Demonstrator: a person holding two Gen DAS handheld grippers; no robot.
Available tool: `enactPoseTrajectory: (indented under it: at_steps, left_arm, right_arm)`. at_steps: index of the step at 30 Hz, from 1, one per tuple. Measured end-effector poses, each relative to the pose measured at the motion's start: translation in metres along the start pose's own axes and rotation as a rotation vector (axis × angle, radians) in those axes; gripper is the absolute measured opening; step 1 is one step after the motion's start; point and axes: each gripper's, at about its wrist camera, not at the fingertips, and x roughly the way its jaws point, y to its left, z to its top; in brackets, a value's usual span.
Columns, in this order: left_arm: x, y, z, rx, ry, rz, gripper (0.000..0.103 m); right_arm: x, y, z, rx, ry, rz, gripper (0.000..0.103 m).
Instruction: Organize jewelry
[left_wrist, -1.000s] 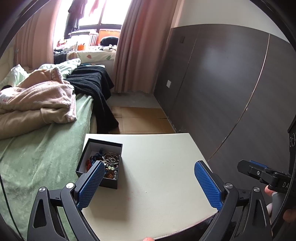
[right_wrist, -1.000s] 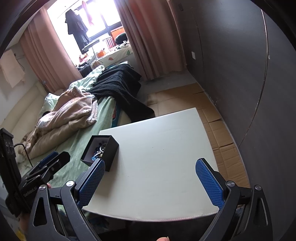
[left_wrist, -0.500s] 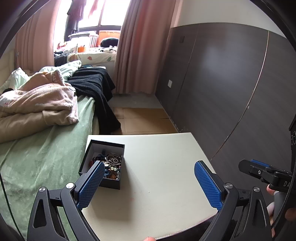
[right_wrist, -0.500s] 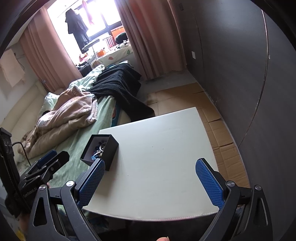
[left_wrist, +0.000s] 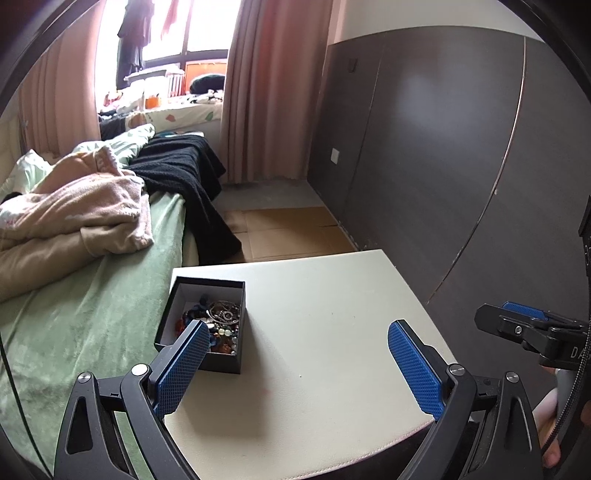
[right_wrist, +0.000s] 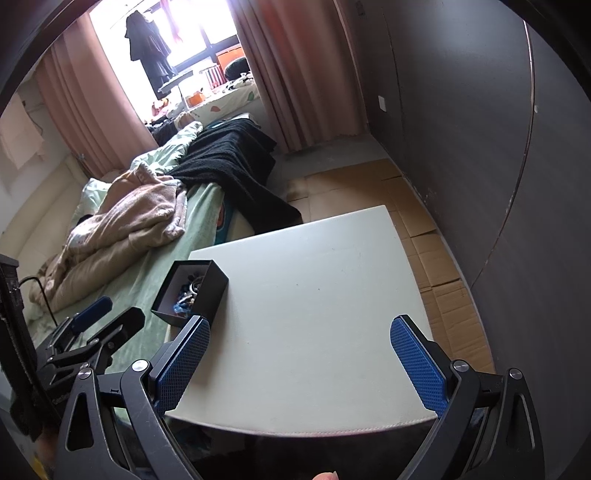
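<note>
Black jewelry box (left_wrist: 207, 325) on white table (left_wrist: 332, 314) (left edge), behind left jaws' left finger, both jaws spread wide, empty

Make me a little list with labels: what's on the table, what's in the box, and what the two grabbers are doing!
table: white table beside a bed
box: black box, lid off, at the table's left edge
inside box: tangled jewelry, beads and metal rings
rest of table: bare
left gripper: open, holds nothing, near the box
right gripper: open, holds nothing, over the table's near edge
bed: green sheet, pink blanket, black blanket
</note>
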Motion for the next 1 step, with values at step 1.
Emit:
enactPoseTrajectory:
  at_steps: [1]
  left_arm:
    - [-0.0003,0.0004,-0.0001,-0.003,-0.004,0.000,0.097]
  right_arm:
    - [0.0001,-0.0008,0.0006,0.001,0.000,0.001,0.099]
